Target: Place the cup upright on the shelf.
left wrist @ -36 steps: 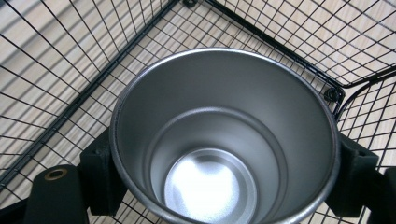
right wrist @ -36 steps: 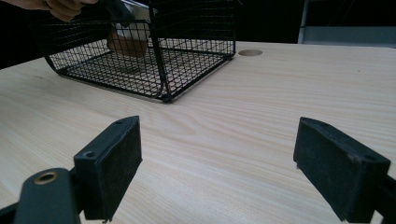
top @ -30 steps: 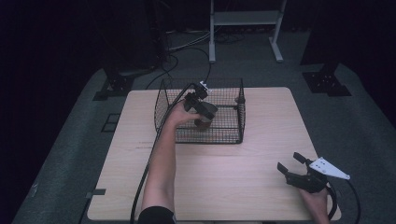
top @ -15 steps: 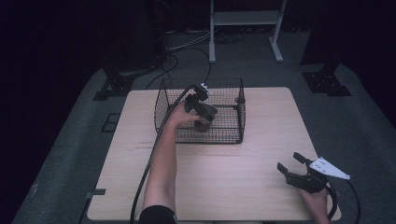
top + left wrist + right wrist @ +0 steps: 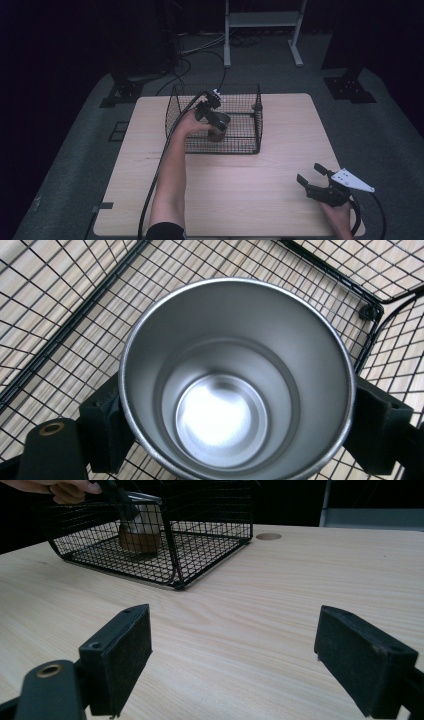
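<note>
An upright steel cup [image 5: 235, 390] is inside the black wire basket [image 5: 245, 145], at its left front part. My left gripper [image 5: 218, 131] reaches down into the basket, and its jaws press the cup's wall from both sides. In the right gripper view the cup [image 5: 142, 532] stands at or just above the basket floor [image 5: 200, 555]; I cannot tell which. My right gripper [image 5: 309, 173] rests low over the table's front right, open, with bare wood between its pads [image 5: 120, 655].
The basket sits at the back middle of the wooden table [image 5: 280, 200]. A round hole [image 5: 268, 536] is in the tabletop behind the basket. Cables trail off the table's edges. A metal stand [image 5: 260, 30] is on the floor beyond.
</note>
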A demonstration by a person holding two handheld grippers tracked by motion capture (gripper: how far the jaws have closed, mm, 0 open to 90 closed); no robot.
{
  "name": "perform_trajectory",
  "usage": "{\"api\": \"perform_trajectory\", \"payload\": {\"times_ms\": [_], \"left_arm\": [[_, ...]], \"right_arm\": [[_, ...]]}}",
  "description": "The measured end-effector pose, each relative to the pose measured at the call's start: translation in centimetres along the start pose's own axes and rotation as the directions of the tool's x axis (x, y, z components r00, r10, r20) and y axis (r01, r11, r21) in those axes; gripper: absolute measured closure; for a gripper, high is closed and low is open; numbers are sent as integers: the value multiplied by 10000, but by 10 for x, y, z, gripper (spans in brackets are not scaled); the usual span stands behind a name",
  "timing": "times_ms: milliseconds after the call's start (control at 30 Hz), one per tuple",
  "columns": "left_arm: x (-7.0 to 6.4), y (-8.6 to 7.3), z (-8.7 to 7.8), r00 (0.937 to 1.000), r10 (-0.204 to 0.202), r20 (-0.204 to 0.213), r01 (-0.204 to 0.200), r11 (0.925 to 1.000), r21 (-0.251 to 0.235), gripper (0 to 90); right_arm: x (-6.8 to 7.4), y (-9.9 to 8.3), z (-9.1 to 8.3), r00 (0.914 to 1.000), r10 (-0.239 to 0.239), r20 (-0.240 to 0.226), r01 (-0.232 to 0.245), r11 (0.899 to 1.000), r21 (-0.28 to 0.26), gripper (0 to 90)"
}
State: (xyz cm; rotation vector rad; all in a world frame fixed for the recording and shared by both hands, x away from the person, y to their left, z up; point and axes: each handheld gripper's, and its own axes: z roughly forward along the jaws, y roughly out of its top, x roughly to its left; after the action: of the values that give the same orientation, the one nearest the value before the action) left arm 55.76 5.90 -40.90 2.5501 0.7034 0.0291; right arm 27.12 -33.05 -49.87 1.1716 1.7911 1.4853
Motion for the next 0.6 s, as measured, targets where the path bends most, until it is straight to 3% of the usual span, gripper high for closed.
{"api": "perform_trajectory", "payload": {"times_ms": [600], "left_arm": [[-2, -9, -7, 9998, -5, -190, 4, 10000, -71, 127]], "right_arm": [[0, 0, 0, 10000, -17, -22, 17, 10000, 14, 145]]}}
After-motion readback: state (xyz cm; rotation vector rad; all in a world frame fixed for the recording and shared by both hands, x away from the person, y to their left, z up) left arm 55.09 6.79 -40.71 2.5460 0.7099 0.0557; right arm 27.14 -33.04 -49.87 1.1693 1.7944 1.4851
